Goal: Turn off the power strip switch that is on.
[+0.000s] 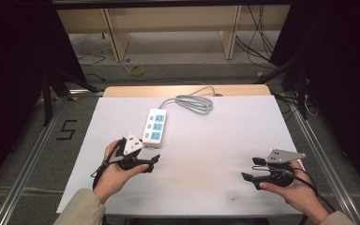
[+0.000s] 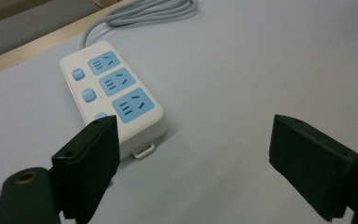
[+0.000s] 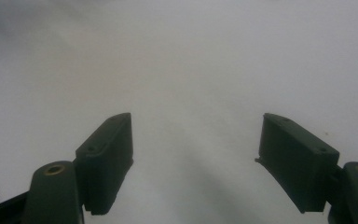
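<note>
Left claw spread wide, nothing between the jaws, held low over the surface just past the near end of the power strip. In the left gripper view, one black jaw overlapping the strip's near corner in the frame, the other well off to the side over bare white; whether that jaw touches the strip, impossible to tell.

Power strip white with three blue sockets and small blue switches beside them, lying flat on the surface left of centre, long axis running away from the person, a small tab at its near end. Grey cord leaving the far end and looping in a loose coil near the far edge of the surface.

Right claw also released and empty, jaws apart, held near the front right of the surface, well apart from the strip. In the right gripper view, plain white sheet between and beyond the jaws.
</note>
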Demonstrator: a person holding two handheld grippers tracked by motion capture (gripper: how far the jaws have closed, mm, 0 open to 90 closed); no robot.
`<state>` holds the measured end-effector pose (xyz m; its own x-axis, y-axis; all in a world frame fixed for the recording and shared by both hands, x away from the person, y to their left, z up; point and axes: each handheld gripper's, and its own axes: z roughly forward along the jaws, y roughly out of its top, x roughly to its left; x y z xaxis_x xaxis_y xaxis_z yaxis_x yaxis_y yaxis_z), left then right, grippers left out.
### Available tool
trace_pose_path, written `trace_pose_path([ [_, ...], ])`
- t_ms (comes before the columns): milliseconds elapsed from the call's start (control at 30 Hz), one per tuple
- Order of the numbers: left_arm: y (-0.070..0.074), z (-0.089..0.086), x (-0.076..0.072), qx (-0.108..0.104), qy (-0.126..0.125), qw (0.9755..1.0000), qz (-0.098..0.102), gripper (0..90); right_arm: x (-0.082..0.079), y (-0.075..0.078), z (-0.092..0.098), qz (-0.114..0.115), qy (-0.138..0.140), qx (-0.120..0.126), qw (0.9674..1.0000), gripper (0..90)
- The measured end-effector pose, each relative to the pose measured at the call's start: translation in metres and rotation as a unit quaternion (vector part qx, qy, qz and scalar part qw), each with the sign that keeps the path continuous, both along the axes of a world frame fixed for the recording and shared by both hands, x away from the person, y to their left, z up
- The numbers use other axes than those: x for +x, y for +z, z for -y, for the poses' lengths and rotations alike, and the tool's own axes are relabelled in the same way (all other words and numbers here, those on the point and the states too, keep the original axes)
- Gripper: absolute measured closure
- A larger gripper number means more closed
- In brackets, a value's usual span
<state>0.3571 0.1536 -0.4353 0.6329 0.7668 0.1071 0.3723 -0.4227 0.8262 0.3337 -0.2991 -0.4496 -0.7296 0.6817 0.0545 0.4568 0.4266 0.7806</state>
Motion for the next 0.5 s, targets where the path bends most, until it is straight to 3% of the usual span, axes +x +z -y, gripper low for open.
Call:
trace_pose_path([
  [67,-0.004,-0.001,-0.009,0.015,0.0,0.9998,0.016,16.2,0.0,0.0,0.0,0.002,0.002,0.0,1.0,26.5],
  [167,-0.008,-0.003,-0.02,0.012,0.002,0.9999,0.007,16.1,0.0,0.001,0.0,0.002,0.002,-0.002,1.0,26.6],
  [233,-0.01,-0.005,-0.025,0.021,0.002,0.9998,0.004,16.1,0.0,0.001,-0.001,0.002,0.004,-0.002,1.0,26.7],
  [500,-0.012,-0.01,-0.028,0.027,0.012,0.9996,0.001,16.2,-0.001,0.001,-0.003,0.003,0.006,-0.002,1.0,26.6],
])
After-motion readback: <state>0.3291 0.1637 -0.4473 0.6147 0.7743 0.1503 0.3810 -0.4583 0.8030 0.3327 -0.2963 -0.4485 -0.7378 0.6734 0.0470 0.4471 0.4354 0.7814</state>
